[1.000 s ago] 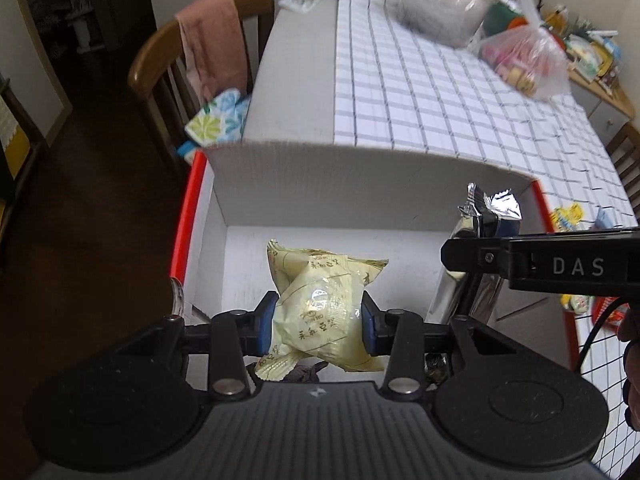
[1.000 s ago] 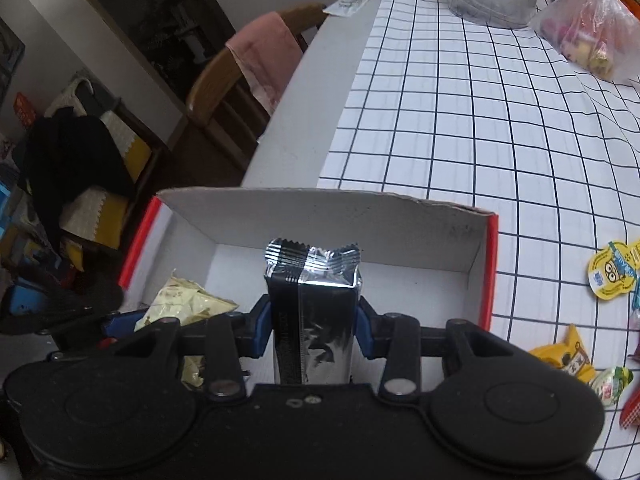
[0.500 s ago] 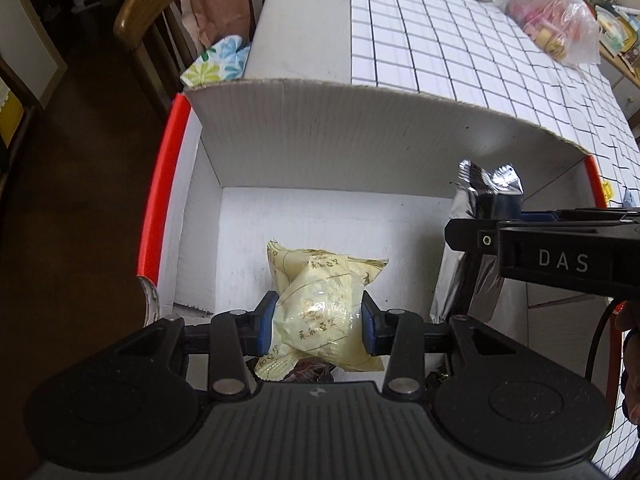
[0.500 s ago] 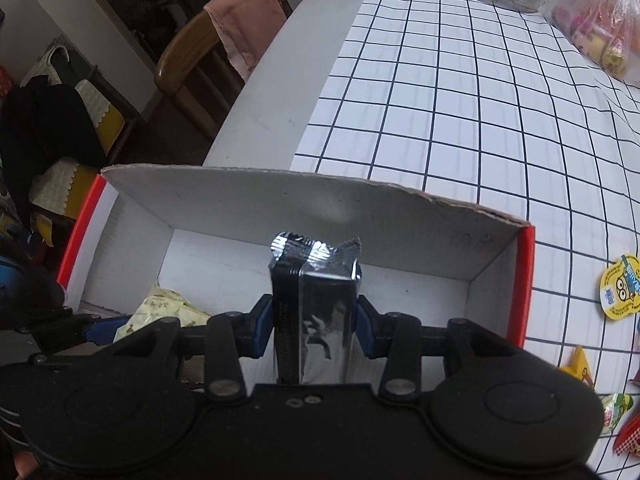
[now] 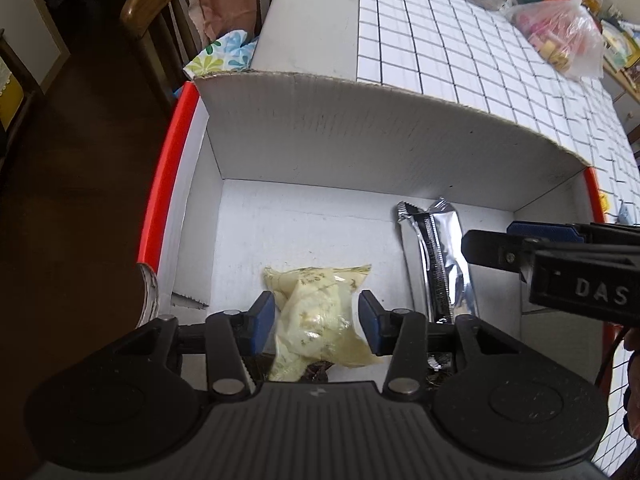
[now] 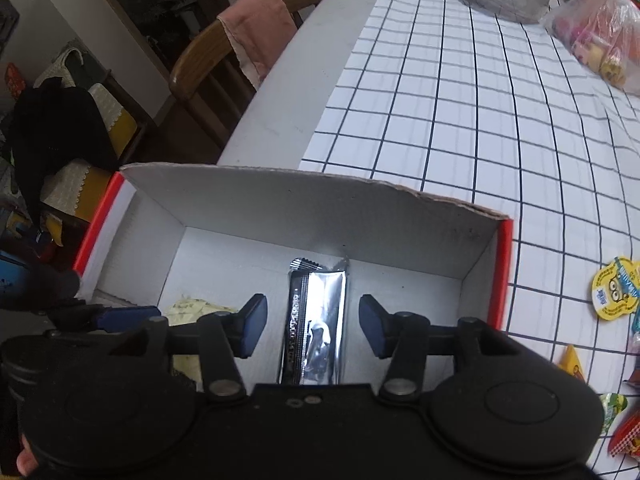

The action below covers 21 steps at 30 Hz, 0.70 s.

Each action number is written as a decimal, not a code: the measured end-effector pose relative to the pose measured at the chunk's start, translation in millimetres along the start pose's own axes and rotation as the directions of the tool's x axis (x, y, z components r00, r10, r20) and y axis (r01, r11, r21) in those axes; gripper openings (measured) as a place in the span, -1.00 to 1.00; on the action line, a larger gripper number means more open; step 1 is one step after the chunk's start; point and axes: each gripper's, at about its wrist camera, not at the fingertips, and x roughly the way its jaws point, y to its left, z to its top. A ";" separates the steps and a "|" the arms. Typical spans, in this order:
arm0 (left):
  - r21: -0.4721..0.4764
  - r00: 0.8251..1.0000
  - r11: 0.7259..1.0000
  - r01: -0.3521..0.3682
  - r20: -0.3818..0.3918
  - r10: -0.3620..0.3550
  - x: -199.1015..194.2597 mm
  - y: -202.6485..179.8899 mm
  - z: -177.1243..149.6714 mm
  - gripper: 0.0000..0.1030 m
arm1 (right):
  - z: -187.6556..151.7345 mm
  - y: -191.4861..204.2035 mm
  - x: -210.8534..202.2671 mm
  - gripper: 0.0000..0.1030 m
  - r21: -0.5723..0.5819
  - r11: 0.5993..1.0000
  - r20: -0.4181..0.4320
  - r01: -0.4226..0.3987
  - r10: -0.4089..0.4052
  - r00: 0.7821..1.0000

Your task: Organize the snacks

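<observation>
A white cardboard box [image 5: 360, 136] with red outer sides stands at the table's near edge. Inside it, a pale yellow snack packet [image 5: 320, 312] sits low between the blue pads of my left gripper [image 5: 317, 320]. Those jaws are opening and the pads no longer pinch the packet. A silver foil bar [image 6: 316, 320] lies flat on the floor of the box [image 6: 320, 208], between the fingers of my right gripper [image 6: 313, 320]. Its jaws are opening too, with clear gaps on both sides of the bar. The foil bar [image 5: 436, 256] lies to the right of the packet.
A white tablecloth with a dark grid [image 6: 460, 100] stretches beyond the box. Loose snacks [image 6: 612, 292] lie on it to the box's right, and plastic bags [image 5: 560, 28] sit at the far end. A wooden chair with a pink cloth [image 5: 220, 4] stands on the left.
My right jaws have parted and the silver bar has dropped flat onto the box floor. My left gripper has sunk into the box and loosened on the yellow packet, which now sits lower.
</observation>
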 end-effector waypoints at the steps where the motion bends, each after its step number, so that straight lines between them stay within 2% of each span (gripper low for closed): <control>1: -0.002 1.000 1.000 0.004 0.006 -0.004 -2.3 -0.2 -1.4 -0.06 | -2.4 0.5 -6.0 0.08 -0.011 1.000 0.013 -0.005 0.005 1.000; 4: -0.009 0.999 1.000 0.016 0.028 -0.016 -10.8 -1.6 -6.6 0.06 | -5.5 3.6 -19.1 0.18 -0.016 0.999 0.046 -0.033 0.033 0.998; 12: 0.007 0.992 0.998 0.060 0.110 -0.060 -39.2 -7.8 -20.1 0.14 | -21.4 4.6 -51.4 0.31 -0.027 0.997 0.093 -0.071 0.074 0.993; 14: 0.019 0.988 0.997 0.077 0.136 -0.079 -48.9 -10.1 -24.3 0.18 | -26.3 4.2 -60.0 0.32 -0.028 0.996 0.104 -0.079 0.082 0.991; 18: 0.044 0.977 0.994 0.096 0.189 -0.103 -69.0 -16.5 -32.7 0.21 | -36.8 0.3 -80.8 0.52 -0.018 0.996 0.148 -0.090 0.092 0.985; 21: 0.056 0.965 0.993 0.106 0.236 -0.116 -84.1 -23.4 -39.8 0.32 | -44.2 -3.0 -94.8 0.54 -0.011 0.996 0.181 -0.089 0.089 0.979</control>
